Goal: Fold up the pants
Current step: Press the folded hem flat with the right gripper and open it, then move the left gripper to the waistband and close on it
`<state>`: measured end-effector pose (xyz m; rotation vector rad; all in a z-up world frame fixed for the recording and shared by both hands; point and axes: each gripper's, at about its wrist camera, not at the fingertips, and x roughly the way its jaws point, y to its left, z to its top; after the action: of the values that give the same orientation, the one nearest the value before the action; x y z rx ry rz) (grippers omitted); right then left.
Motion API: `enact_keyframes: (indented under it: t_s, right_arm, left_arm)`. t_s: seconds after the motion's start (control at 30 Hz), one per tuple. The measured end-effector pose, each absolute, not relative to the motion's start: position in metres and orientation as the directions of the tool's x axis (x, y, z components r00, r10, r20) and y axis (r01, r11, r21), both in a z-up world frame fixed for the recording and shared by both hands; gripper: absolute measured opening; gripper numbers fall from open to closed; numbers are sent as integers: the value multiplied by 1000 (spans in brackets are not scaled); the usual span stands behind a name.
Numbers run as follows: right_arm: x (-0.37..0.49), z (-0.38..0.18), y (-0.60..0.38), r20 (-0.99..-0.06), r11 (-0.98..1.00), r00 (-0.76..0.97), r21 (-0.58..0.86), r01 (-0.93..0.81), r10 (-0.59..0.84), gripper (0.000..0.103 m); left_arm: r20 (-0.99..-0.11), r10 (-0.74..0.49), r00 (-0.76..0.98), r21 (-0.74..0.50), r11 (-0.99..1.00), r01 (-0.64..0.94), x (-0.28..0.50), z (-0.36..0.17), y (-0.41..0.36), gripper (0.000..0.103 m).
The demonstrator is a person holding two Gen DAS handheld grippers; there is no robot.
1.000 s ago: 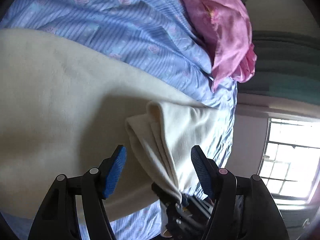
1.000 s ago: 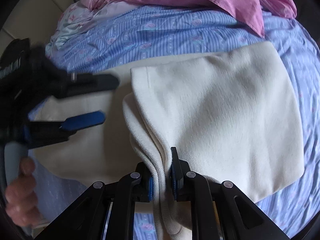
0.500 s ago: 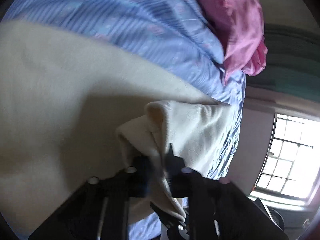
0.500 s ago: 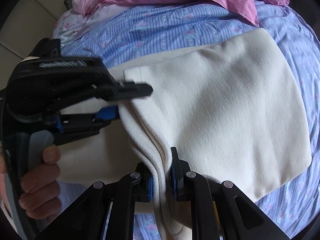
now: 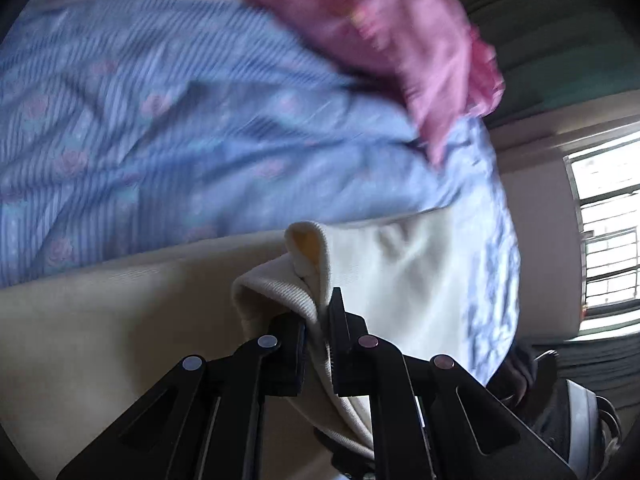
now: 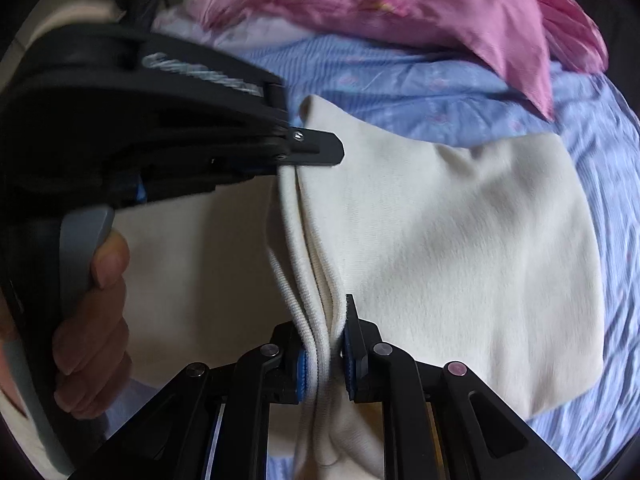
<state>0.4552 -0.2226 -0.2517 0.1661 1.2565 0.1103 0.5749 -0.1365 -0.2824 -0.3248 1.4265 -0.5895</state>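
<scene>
Blue striped bedsheet point(image 5: 168, 136) fills the left wrist view; on it the cream pants point(image 5: 400, 280) lie, left gripper point(image 5: 320, 312) jaws clamped on their ribbed hem. Right wrist view: right gripper point(image 6: 324, 344) jaws pinch that same hem nearer, seemingly keeping layers aligned for folding

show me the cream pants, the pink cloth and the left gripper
cream pants point(image 6: 460, 240), right wrist view, flat folded panel
pink cloth point(image 6: 420, 4), right wrist view, middle of its top
left gripper point(image 6: 316, 152), right wrist view, finger tips at the pants' edge
</scene>
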Motion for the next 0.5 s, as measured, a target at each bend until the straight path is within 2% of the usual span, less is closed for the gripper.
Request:
enact_keyframes:
  t_s: [0.13, 0.23, 0.27, 0.3, 0.4, 0.5]
  right_arm:
    - [464, -281, -211, -960, 980, 203, 197, -3, 193, 25]
    - [456, -287, -205, -949, 966, 187, 257, -17, 255, 43]
    - [451, -291, -202, -942, 956, 166, 293, -9, 290, 45]
    - [446, -294, -200, -934, 944, 151, 329, 1, 325, 45]
    - [434, -293, -196, -916, 930, 165, 368, -15, 365, 46]
    - [428, -304, -199, -855, 855, 78, 517, 54, 512, 46]
  left_arm:
    - [-821, -571, 13, -565, 814, 135, 576, -304, -118, 13]
    - [-845, -530, 71, -520, 846, 120, 575, -296, -105, 24]
    - [-855, -509, 98, -498, 859, 116, 575, -292, -100, 31]
    - [-868, -480, 129, -469, 877, 106, 574, -286, -92, 35]
    - [-872, -461, 166, -451, 887, 93, 568, -271, -76, 36]
    - [-868, -463, 182, -456, 886, 81, 552, -261, -62, 37]
